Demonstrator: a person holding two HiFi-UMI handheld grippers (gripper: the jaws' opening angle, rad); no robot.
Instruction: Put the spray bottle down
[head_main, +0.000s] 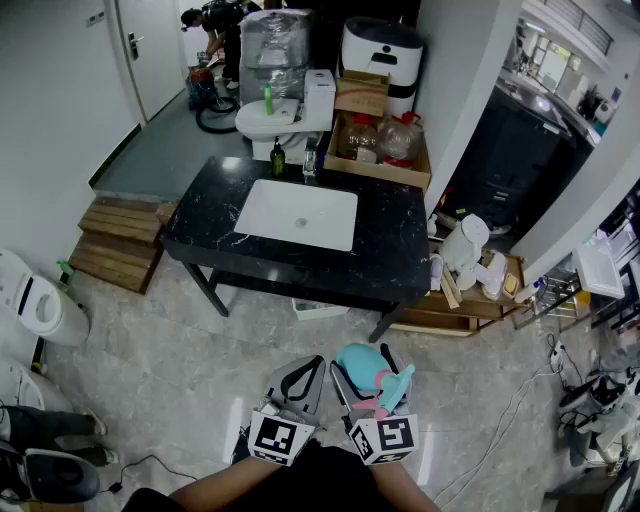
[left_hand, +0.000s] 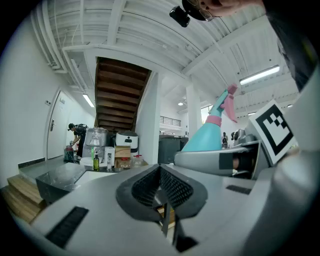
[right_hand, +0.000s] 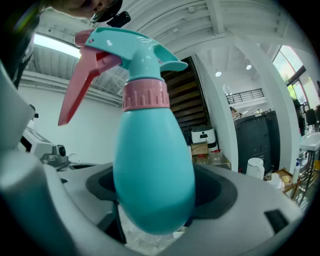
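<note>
A teal spray bottle (head_main: 366, 376) with a pink collar and trigger stands upright between the jaws of my right gripper (head_main: 360, 353), which is shut on its round body. In the right gripper view the bottle (right_hand: 152, 165) fills the middle, its trigger pointing left. My left gripper (head_main: 316, 362) is close beside it on the left, shut with nothing in it; its tips (left_hand: 161, 170) meet. From the left gripper view the bottle (left_hand: 207, 137) rises at the right. Both grippers hang level over the tiled floor, in front of a black marble counter (head_main: 400, 250) with a white sink (head_main: 300, 215).
A green bottle (head_main: 277, 158) stands at the counter's back edge. Behind are a toilet (head_main: 275, 115) and a cardboard box of jugs (head_main: 378, 140). Wooden steps (head_main: 115, 240) lie left, a white kettle (head_main: 465, 245) right. A person (head_main: 215, 30) bends over far back.
</note>
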